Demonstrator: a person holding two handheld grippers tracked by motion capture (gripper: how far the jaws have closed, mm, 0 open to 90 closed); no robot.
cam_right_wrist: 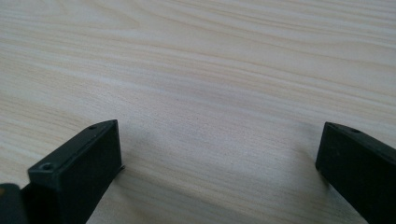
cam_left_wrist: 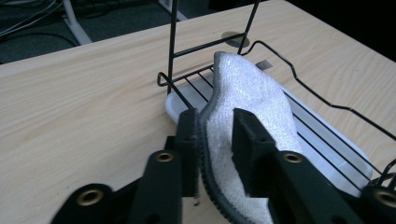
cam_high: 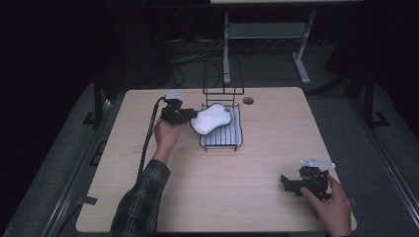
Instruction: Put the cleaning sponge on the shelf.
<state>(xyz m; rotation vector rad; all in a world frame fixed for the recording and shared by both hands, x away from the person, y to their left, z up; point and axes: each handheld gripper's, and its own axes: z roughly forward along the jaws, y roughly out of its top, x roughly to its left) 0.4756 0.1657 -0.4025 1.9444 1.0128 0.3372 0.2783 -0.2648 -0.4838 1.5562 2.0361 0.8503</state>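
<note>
Left gripper (cam_left_wrist: pixel 212 144) pinches a white cloth (cam_left_wrist: pixel 252 98) over the wire rack (cam_left_wrist: pixel 327 105) — likely placing it; release comes next. Right gripper (cam_right_wrist: pixel 217 158) spread wide, empty.

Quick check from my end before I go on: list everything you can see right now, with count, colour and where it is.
Table: one, light wood, fills the middle of the high view.
Wire rack: one, black, far centre of the table, with an upright back frame.
Tray: one, white, under the rack's wires.
Cloth: one, white with a grey edge, lying over the rack's left part, pinched at its near end.
Cable port: one, grey, round, in the tabletop right of the rack.
Second table frame: one, grey, on the floor beyond.
Left gripper: one, black, shut on the cloth, held by the left hand; plaid sleeve below.
Right gripper: one, black, jaws wide apart, near right of the table, in the right hand.
</note>
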